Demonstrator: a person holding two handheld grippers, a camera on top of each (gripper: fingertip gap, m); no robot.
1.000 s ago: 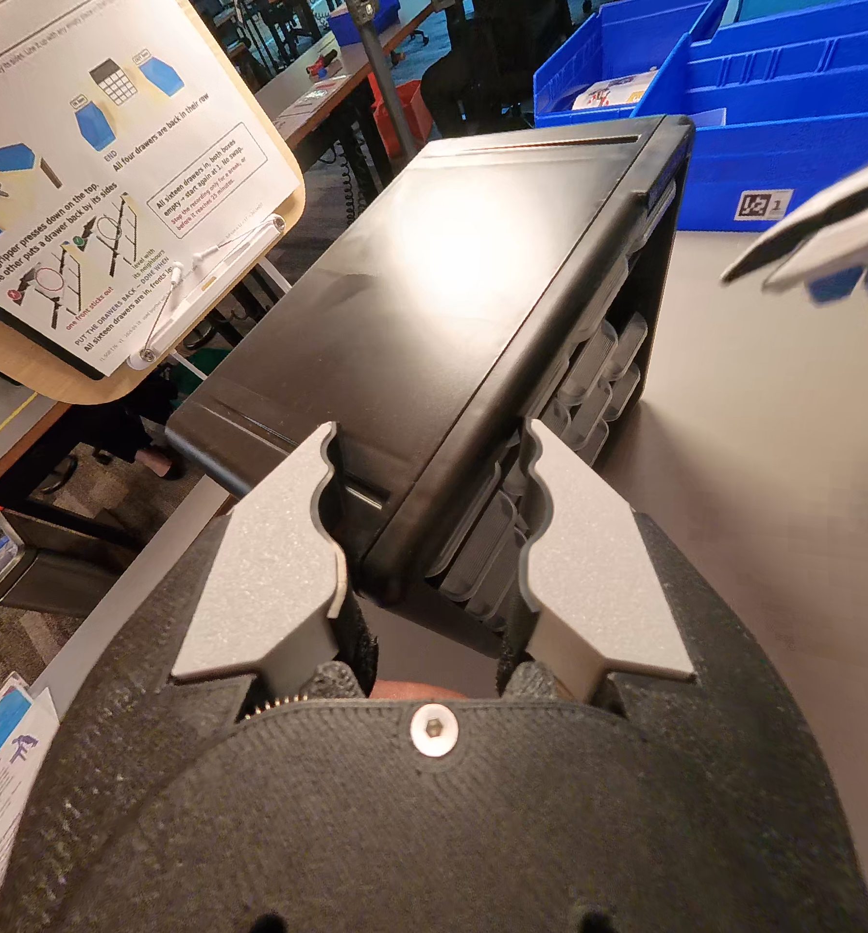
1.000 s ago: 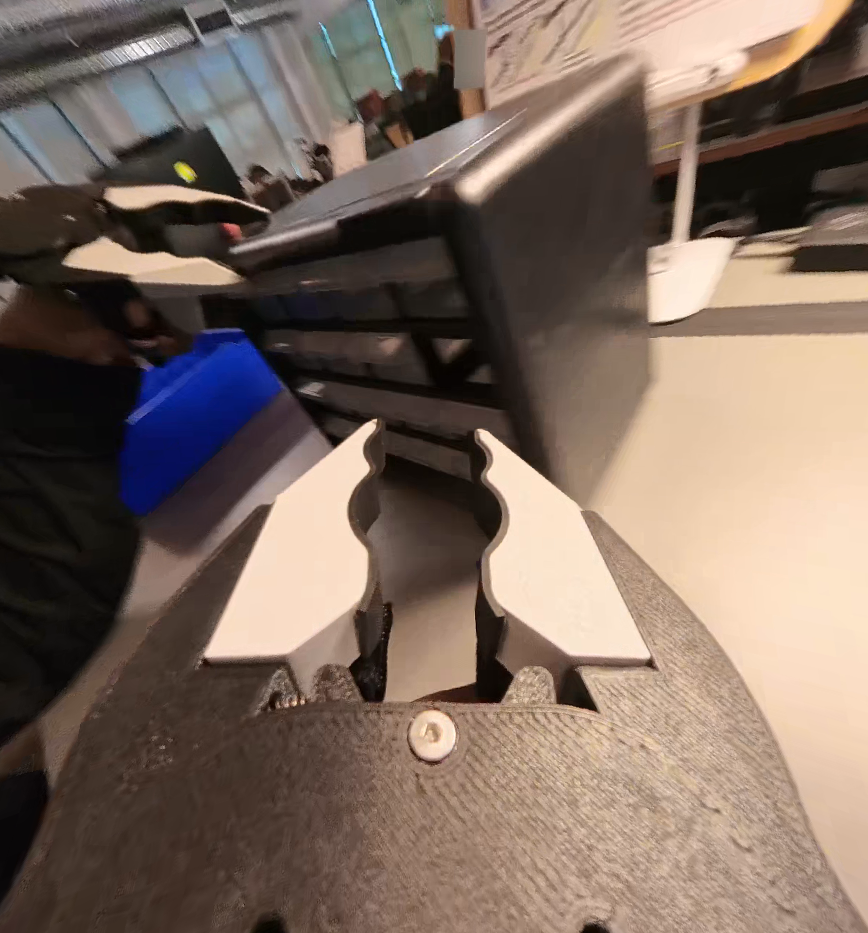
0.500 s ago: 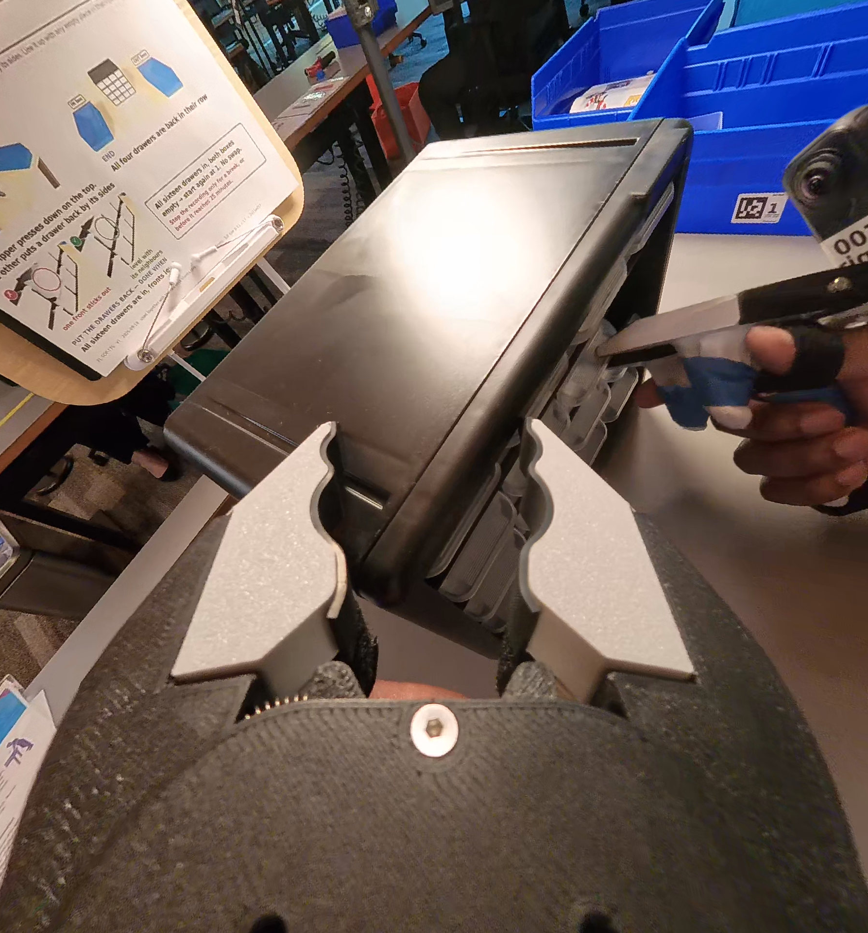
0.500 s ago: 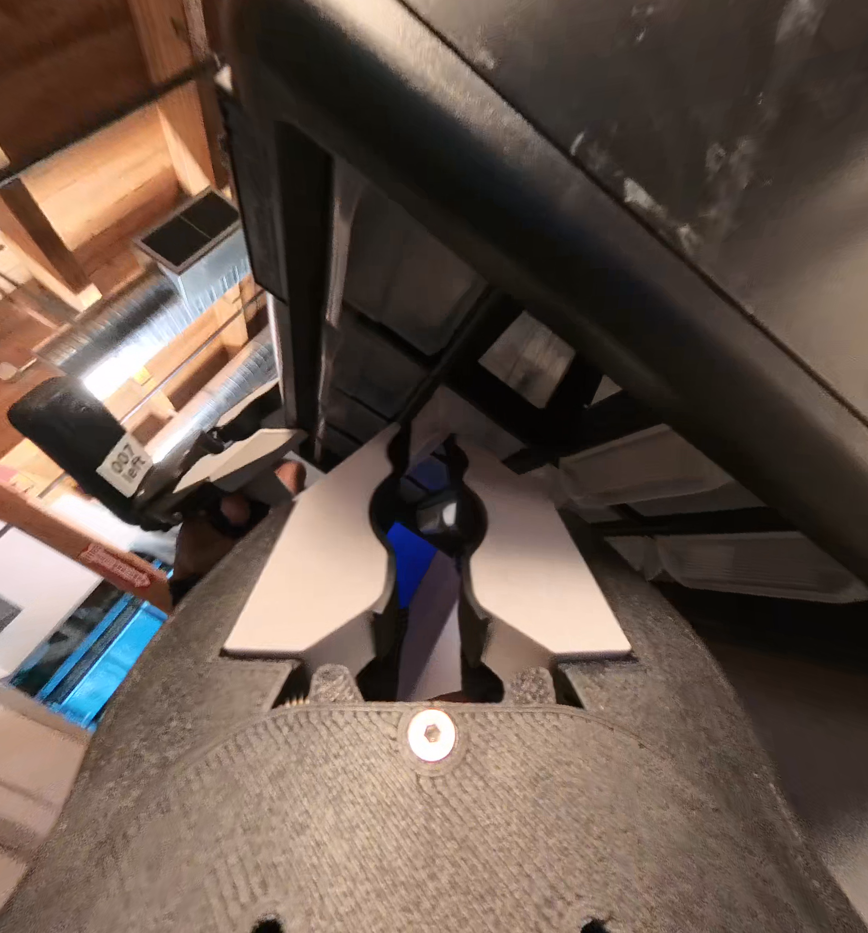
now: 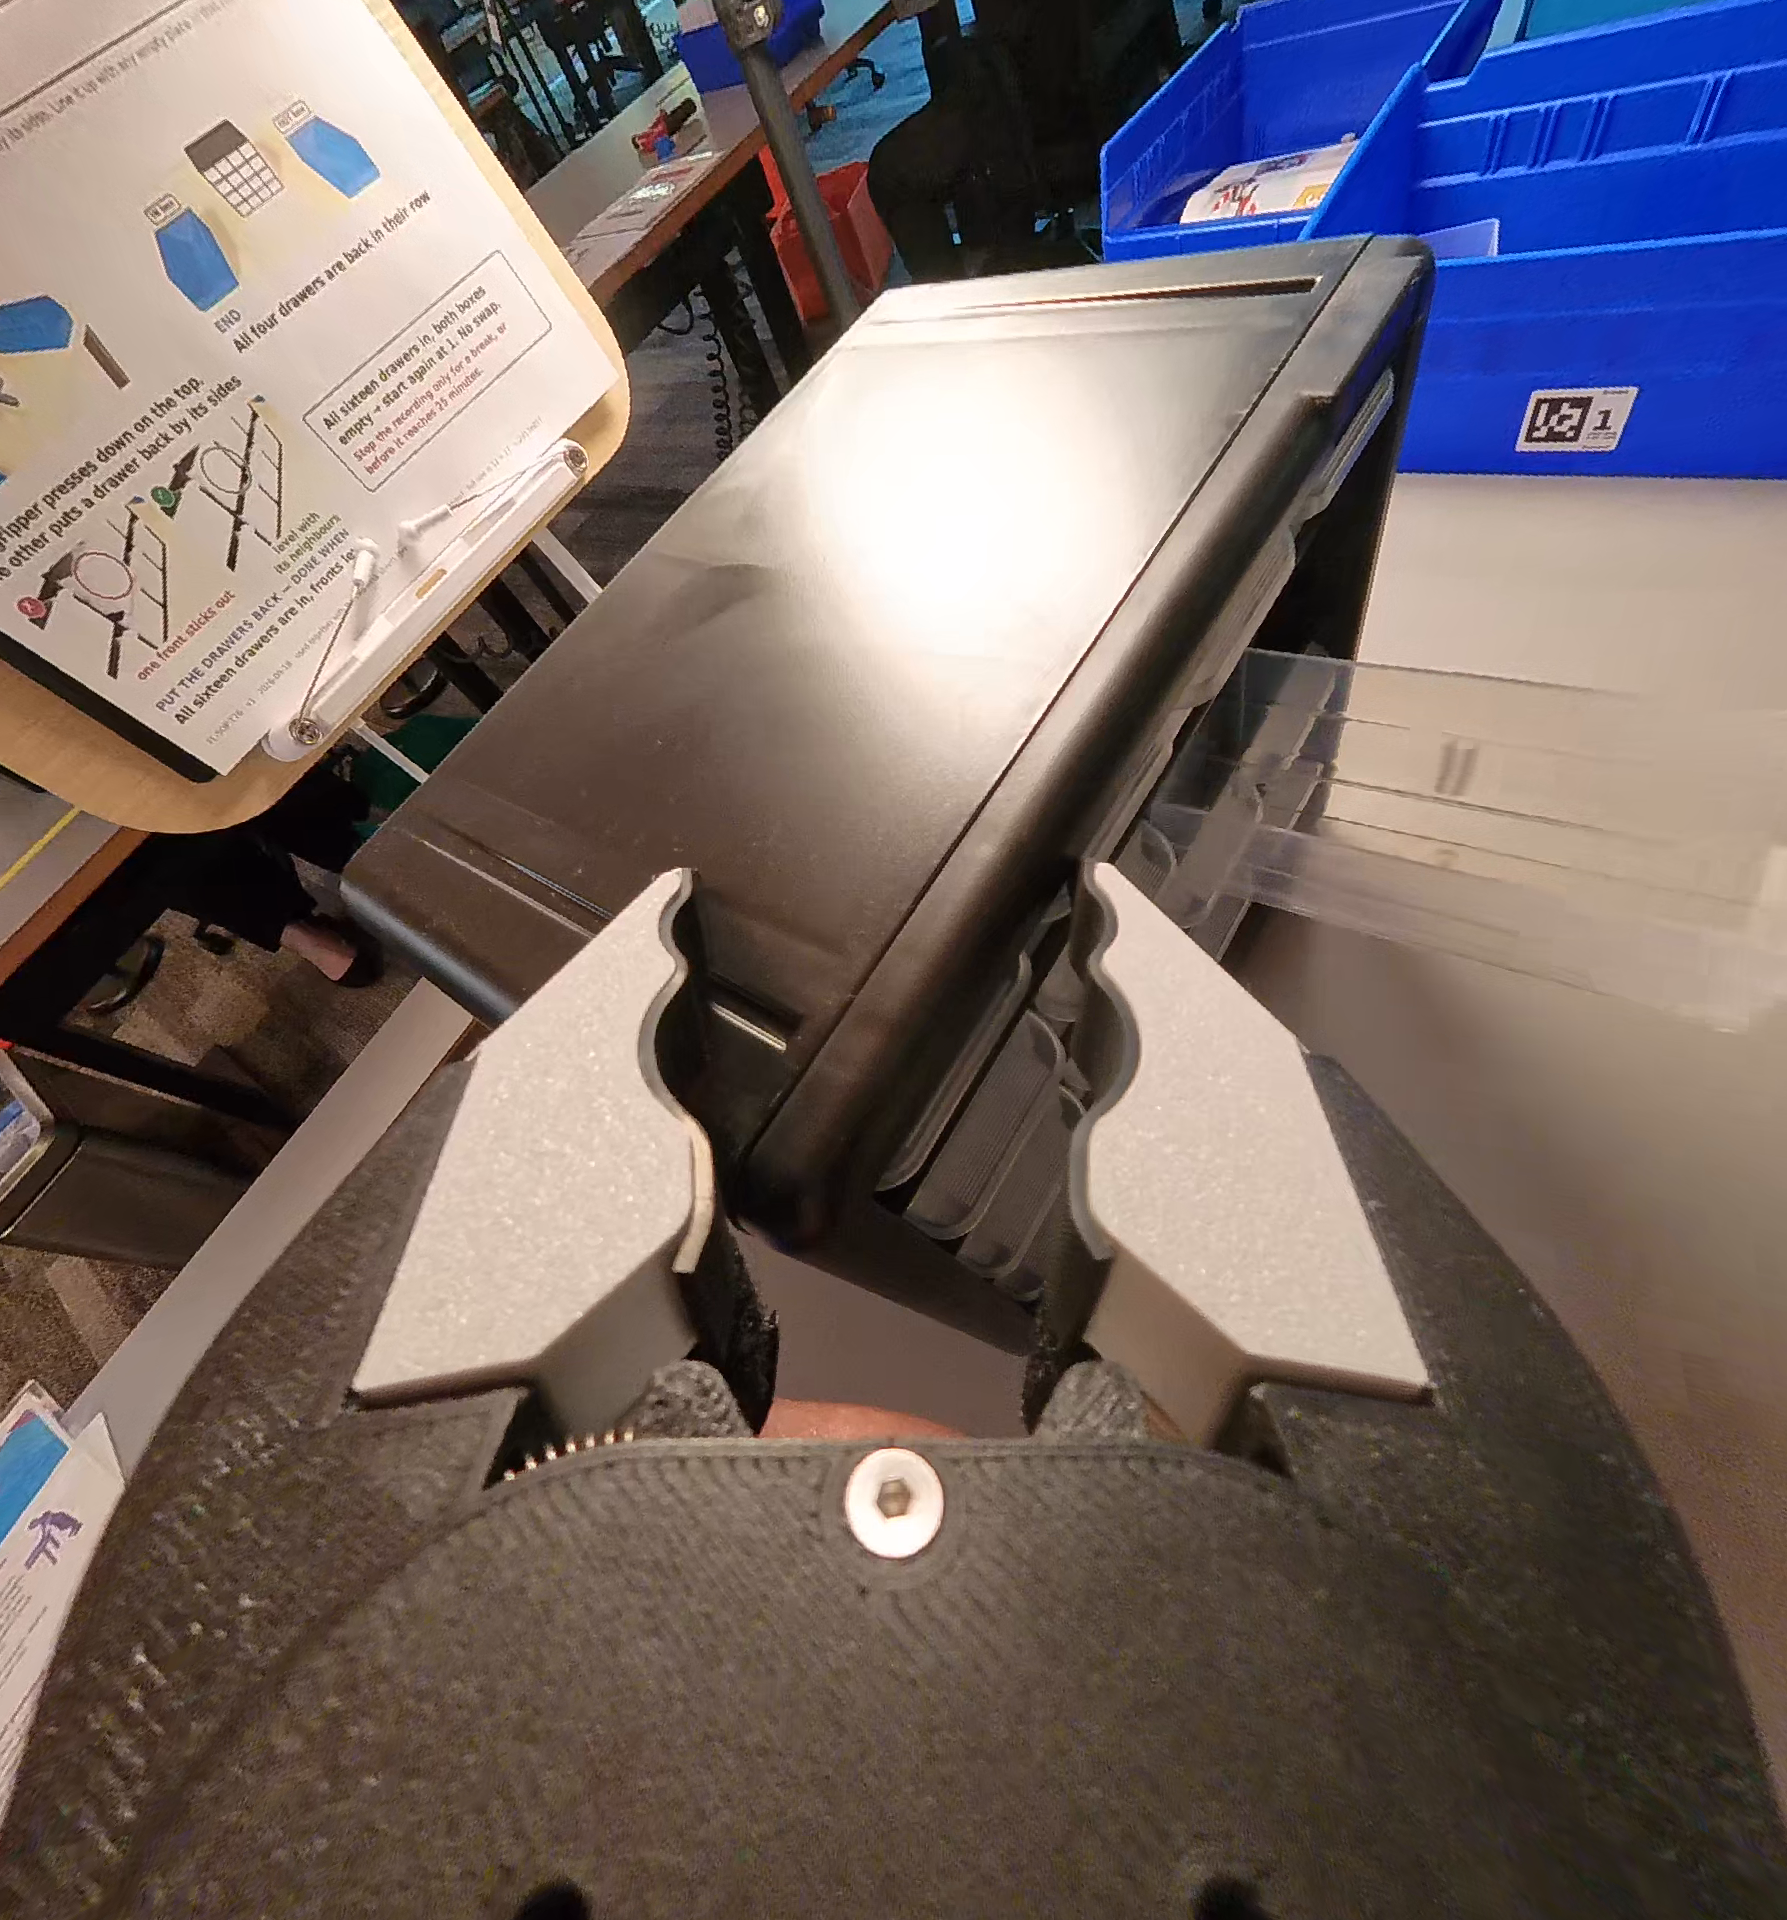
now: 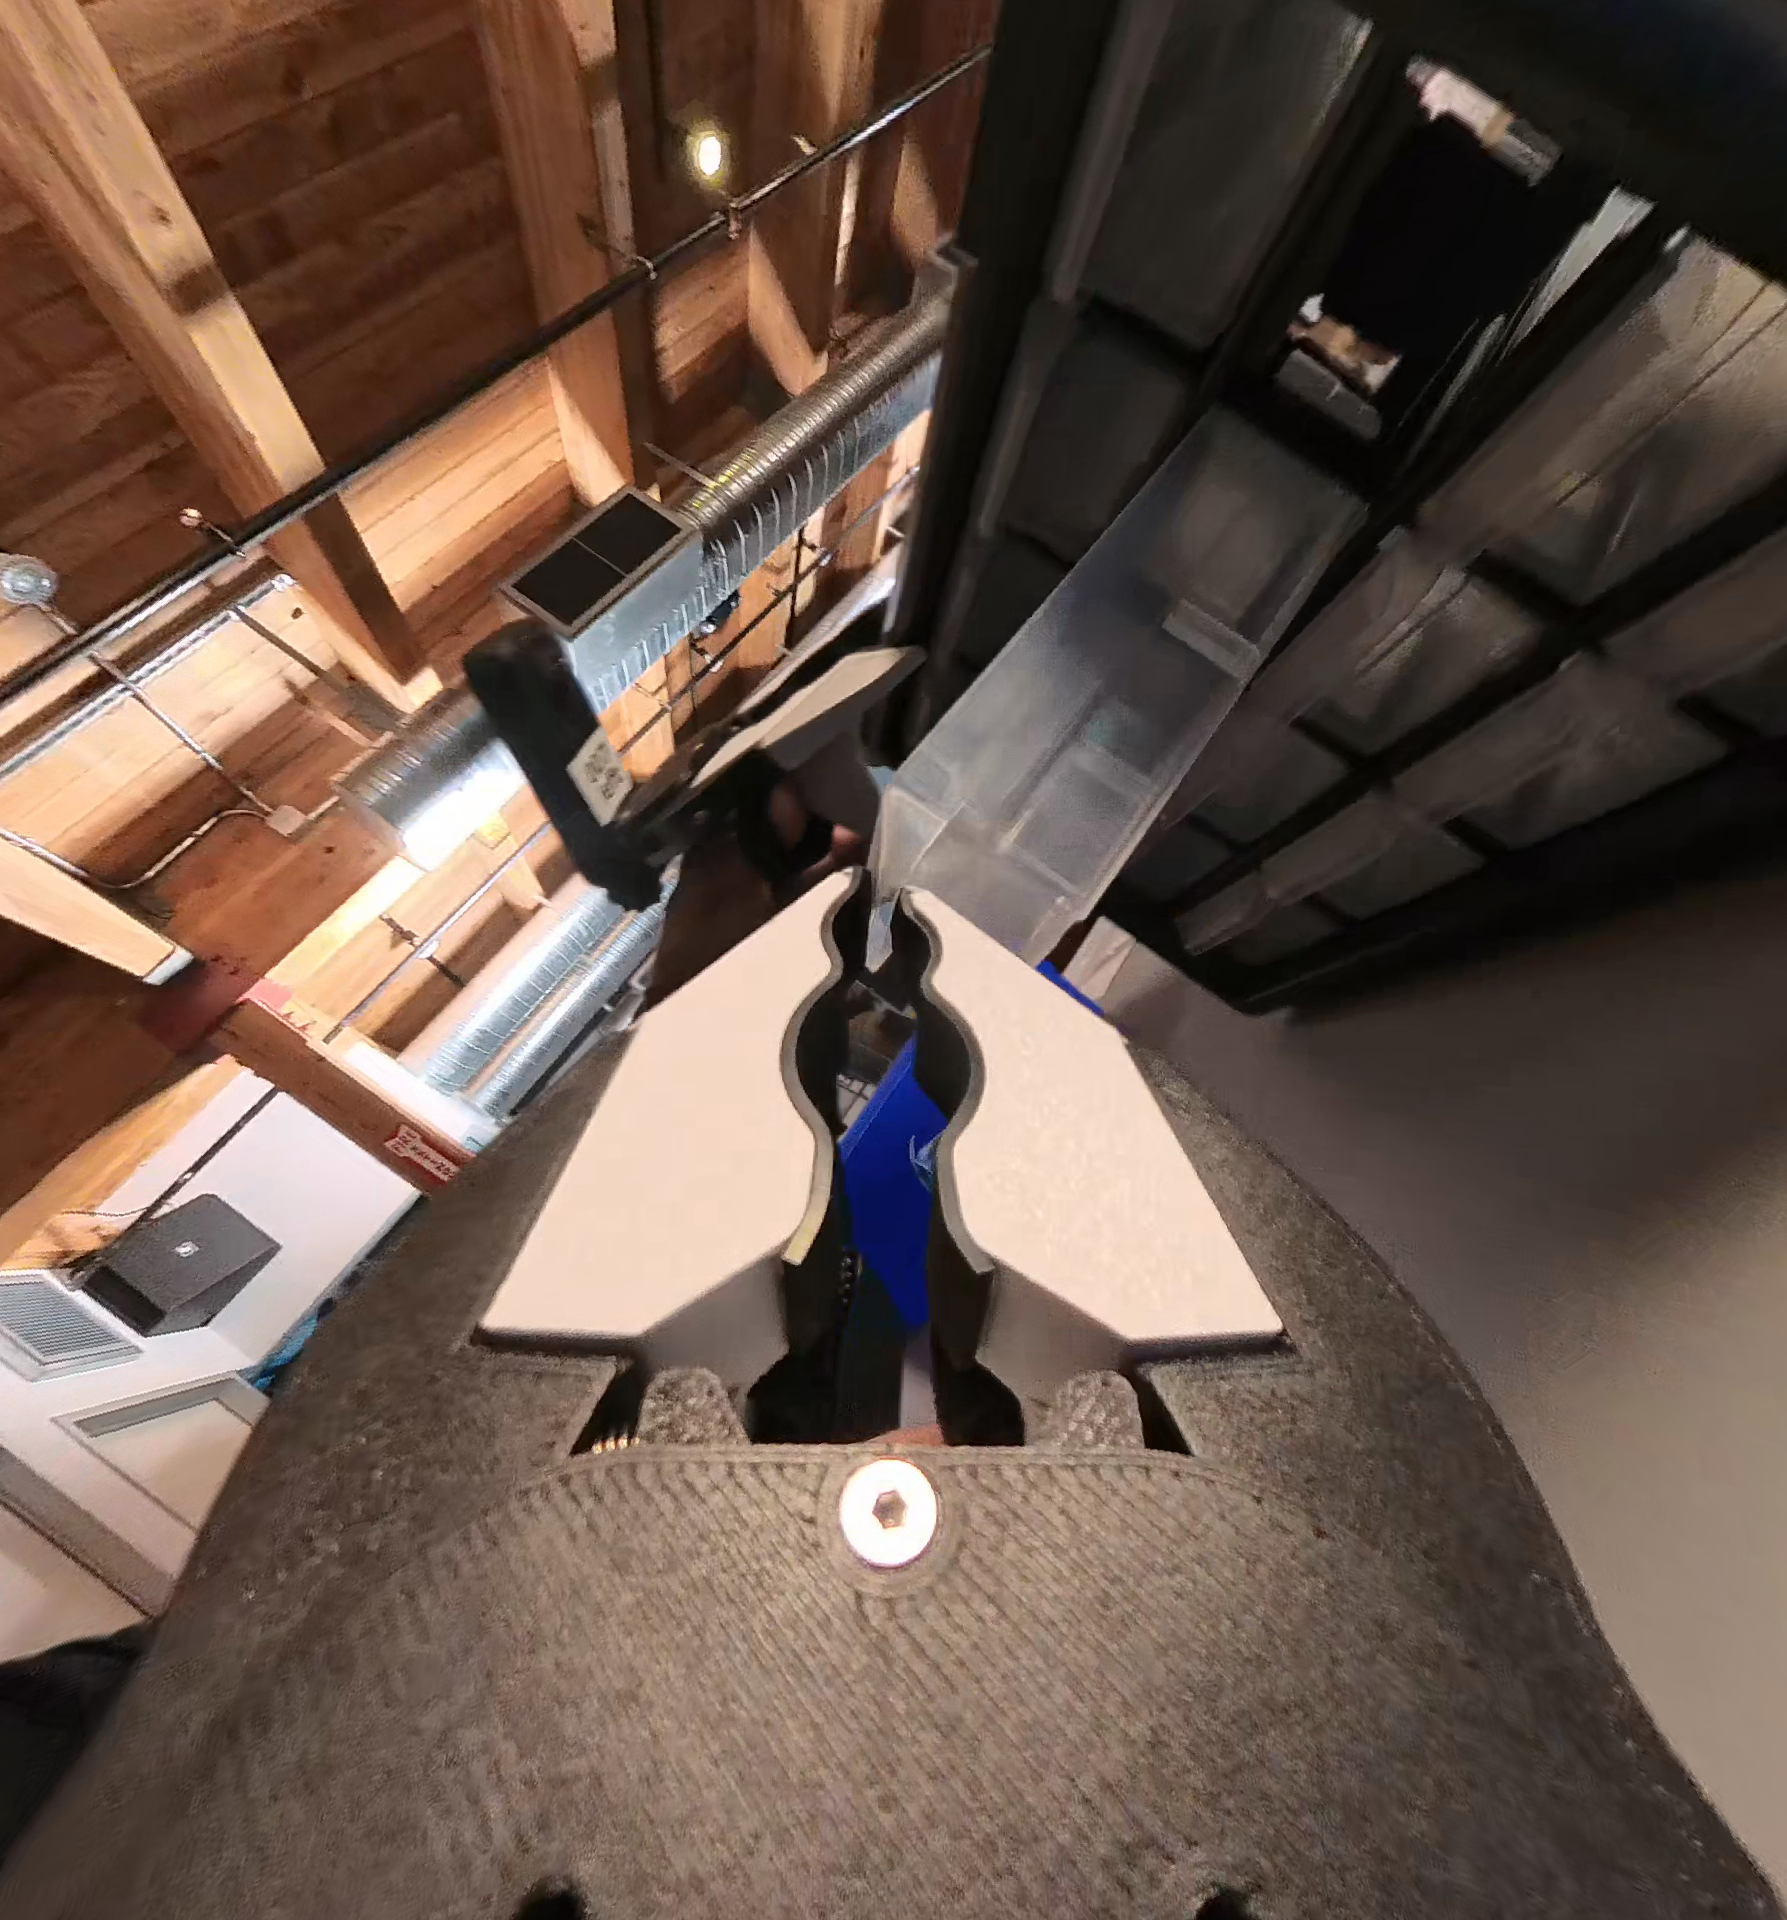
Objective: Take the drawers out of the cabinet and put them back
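1 black cabinet [image 5: 972,644] sits on the grey table [image 5: 1595,1247], w/ 1 clear drawer [image 6: 1086,748] pulled partway out of its front, the other drawers seated in their slots. Right gripper [image 6: 881,914] is nearly closed, tips pinching the drawer's thin front tab; left gripper [image 5: 884,914] is spread wide over the cabinet's top near corner, gripping nothing, contact w/ the cabinet unclear. Behind: 2 blue bins [image 5: 1647,260], 1 instruction board [image 5: 193,364] to the left.
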